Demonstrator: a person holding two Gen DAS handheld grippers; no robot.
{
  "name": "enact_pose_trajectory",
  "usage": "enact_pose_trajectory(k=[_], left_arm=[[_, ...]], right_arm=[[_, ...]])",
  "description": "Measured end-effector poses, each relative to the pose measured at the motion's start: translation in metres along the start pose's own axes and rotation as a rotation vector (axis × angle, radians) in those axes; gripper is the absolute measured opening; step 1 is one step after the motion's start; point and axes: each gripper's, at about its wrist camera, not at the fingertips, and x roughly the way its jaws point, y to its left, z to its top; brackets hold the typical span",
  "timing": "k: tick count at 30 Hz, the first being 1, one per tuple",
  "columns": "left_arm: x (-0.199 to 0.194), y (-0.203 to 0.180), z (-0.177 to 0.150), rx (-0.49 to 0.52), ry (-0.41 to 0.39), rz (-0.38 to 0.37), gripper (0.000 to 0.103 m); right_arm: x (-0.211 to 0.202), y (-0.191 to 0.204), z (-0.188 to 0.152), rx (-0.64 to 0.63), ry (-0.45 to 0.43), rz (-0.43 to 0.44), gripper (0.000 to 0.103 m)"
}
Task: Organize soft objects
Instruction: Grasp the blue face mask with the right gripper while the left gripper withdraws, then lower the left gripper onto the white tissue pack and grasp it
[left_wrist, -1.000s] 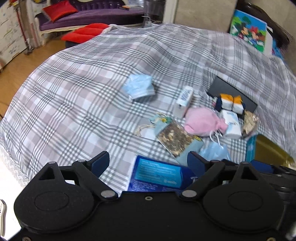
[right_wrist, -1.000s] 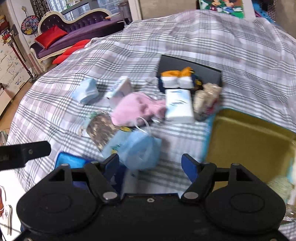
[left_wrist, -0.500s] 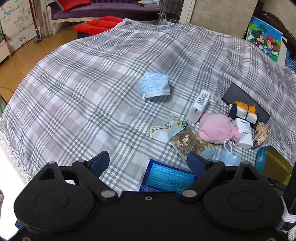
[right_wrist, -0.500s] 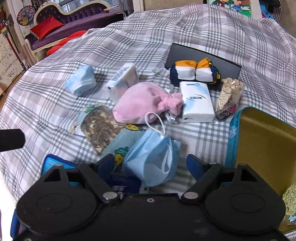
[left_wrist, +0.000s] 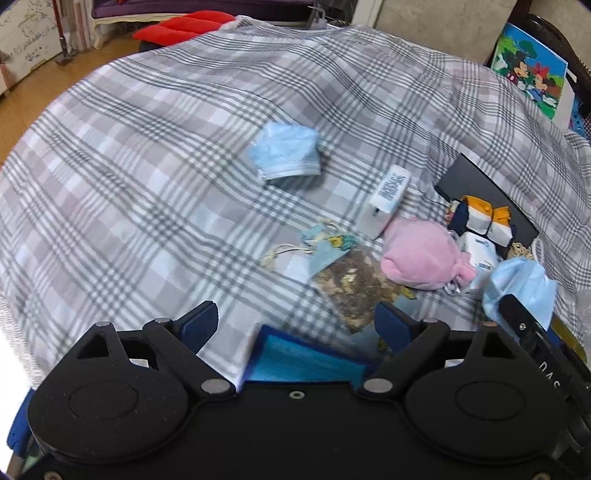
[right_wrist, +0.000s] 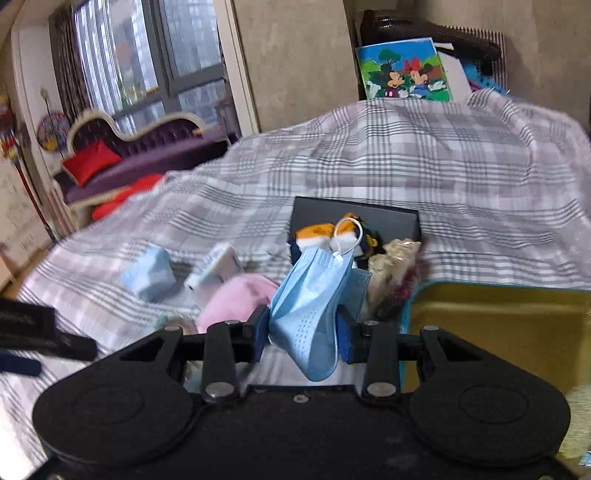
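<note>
The right gripper (right_wrist: 302, 338) has its two blue-padded fingers drawn in against a light blue face mask (right_wrist: 314, 302), pinching its crumpled middle; the mask stands up between the pads and sags below them, one white ear loop (right_wrist: 347, 236) arching above. In the left wrist view the same mask (left_wrist: 519, 284) shows at the far right, bunched above the right gripper's black finger, clear of the bedding.

Just right of the pinched mask lies the yellow-lined tin (right_wrist: 495, 325) with its teal rim; its inside shows bare yellow near the gripper. Ahead of the right gripper, close together, sit a pink pouch (right_wrist: 236, 299), a white tissue pack (right_wrist: 218, 269), a rolled orange-and-white sock bundle (right_wrist: 317, 236) on a black box lid (right_wrist: 391, 221), and a lacy sachet (right_wrist: 397, 266). A second folded blue mask (right_wrist: 149, 273) lies further left, apart from the cluster.

The left gripper (left_wrist: 295, 326) has its fingers spread wide and holds nothing. Directly beneath and between them lies a blue packet (left_wrist: 306, 362), whether touching I cannot tell. Just ahead and right is a clear sachet of dried bits (left_wrist: 351, 284) with a string tag. Ahead and left of the left gripper, the plaid bedspread (left_wrist: 147, 184) runs bare to its rounded edge, with wooden floor (left_wrist: 37, 96) beyond.
</note>
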Motion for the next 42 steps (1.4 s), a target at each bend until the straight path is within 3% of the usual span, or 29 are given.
enact_pose_trajectory(k=[8,14,21,28,33,37,42], left_arm=[[0.023,-0.026,0.027,0.030,-0.026,-0.002,0.089],[0.055,-0.048,0.043,0.094,-0.027,0.040,0.092],[0.090,-0.077,0.058,0.151,-0.009,0.012,0.092],[0.125,-0.067,0.081,0.055,0.000,0.087,0.092],[0.123,-0.056,0.093,0.009,-0.062,0.178,0.088],[0.119,-0.053,0.097,0.023,-0.073,0.134,0.089],[0.129,-0.067,0.095,0.081,-0.030,0.072,0.090]], right_arm=[[0.000,-0.004,-0.012,-0.014,-0.060,-0.003,0.037],[0.006,-0.011,-0.015,-0.006,-0.064,-0.004,0.037],[0.012,-0.012,-0.017,-0.002,-0.050,-0.001,0.037],[0.006,-0.003,-0.024,-0.058,-0.077,0.016,0.037],[0.007,-0.005,-0.025,-0.059,-0.067,0.025,0.038],[0.009,-0.010,-0.024,-0.033,-0.048,0.030,0.038],[0.008,-0.013,-0.024,-0.017,-0.043,0.034,0.038]])
